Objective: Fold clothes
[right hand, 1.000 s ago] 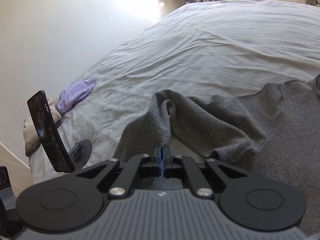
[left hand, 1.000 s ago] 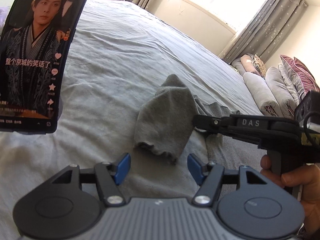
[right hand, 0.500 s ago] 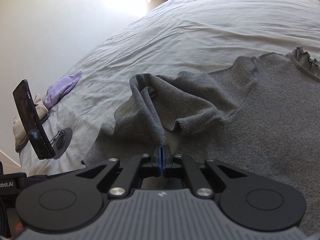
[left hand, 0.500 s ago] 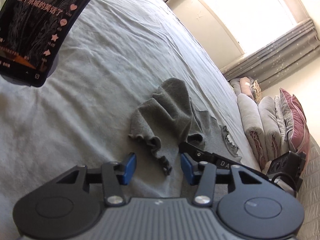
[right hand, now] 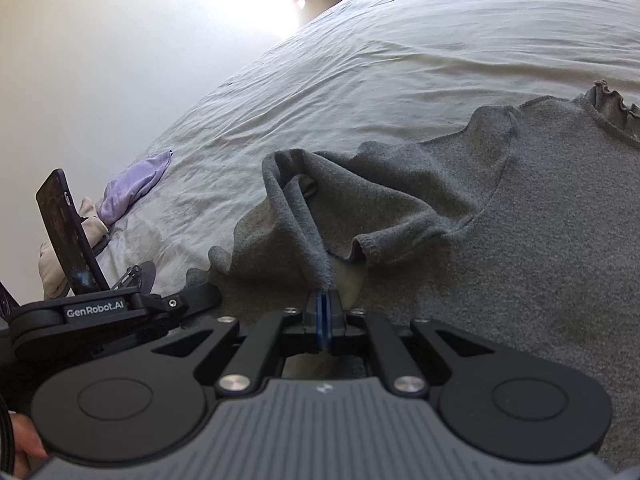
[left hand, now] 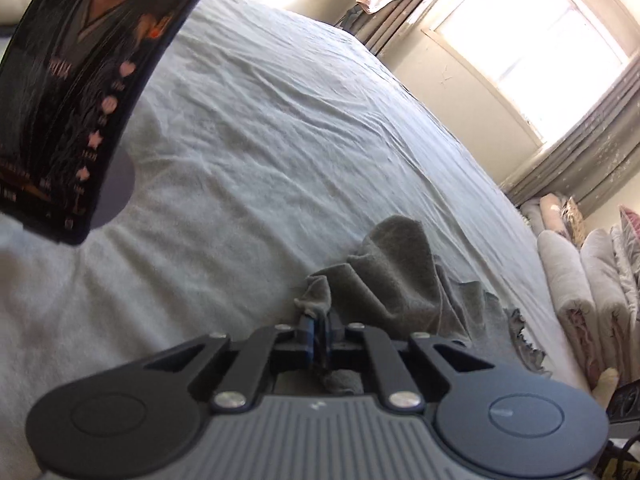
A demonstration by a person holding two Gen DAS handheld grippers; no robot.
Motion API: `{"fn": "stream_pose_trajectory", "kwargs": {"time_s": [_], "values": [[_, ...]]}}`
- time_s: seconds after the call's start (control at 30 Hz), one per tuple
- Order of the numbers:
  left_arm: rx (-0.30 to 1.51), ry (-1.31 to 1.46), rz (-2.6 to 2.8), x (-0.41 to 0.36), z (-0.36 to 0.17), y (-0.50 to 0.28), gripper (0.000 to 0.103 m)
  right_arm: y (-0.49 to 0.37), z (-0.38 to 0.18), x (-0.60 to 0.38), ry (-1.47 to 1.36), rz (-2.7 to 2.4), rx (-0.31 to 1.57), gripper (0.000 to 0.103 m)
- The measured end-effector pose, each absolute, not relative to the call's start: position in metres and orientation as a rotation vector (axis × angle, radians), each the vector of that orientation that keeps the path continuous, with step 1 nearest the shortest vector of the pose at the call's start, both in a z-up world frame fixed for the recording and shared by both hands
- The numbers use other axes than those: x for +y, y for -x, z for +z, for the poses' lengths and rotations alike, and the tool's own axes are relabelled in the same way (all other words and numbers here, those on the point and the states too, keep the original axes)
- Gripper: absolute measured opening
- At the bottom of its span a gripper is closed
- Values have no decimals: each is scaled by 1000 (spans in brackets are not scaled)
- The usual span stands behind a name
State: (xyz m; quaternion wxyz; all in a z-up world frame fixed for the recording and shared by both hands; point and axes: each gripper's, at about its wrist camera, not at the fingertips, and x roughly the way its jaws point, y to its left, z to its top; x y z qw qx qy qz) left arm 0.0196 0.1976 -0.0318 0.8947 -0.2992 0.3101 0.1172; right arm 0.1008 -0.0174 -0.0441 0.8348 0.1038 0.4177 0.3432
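A grey knit top with a frilled neckline lies on the bed [left hand: 280, 152], partly spread flat in the right wrist view [right hand: 520, 248] and bunched up in the left wrist view [left hand: 392, 276]. My left gripper [left hand: 318, 330] is shut on a frilled edge of the top; it also shows from the side in the right wrist view [right hand: 196, 296]. My right gripper [right hand: 322, 312] is shut on a folded ridge of the top's sleeve, which rises from the bed to the pads.
A phone on a stand [left hand: 68, 92] with a lit screen stands close at the left; it also shows in the right wrist view [right hand: 68, 236]. A lilac cloth [right hand: 136, 184] lies near the wall. Rolled bedding and pillows [left hand: 580, 292] are stacked at the right, under a curtained window [left hand: 532, 40].
My left gripper went from open in front of the frilled edge to shut on it. The right gripper stayed shut on the sleeve and drew it back, spreading the top flatter.
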Motion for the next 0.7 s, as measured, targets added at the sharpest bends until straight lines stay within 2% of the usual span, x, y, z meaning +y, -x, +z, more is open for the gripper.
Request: {"fn": "stream_pose_trajectory", "kwargs": {"time_s": [0.2,0.43,0.5,0.57,0.7], "values": [[642,371,135,205,37,-59,4,-106,-17,-23,-245,812,860,12],[767,200,21,242,100,-120,4,-126,13,-32,-260,808,774,16],[812,173,20,258,111,-136,4,-135,15,-32,-250,786,766,28],[849,156,28,270,115,-148,4,-143,16,-29,-216,759,746,36],[924,142,23,295,117,-168,4,-162,10,-21,-115,699,733,38]]}}
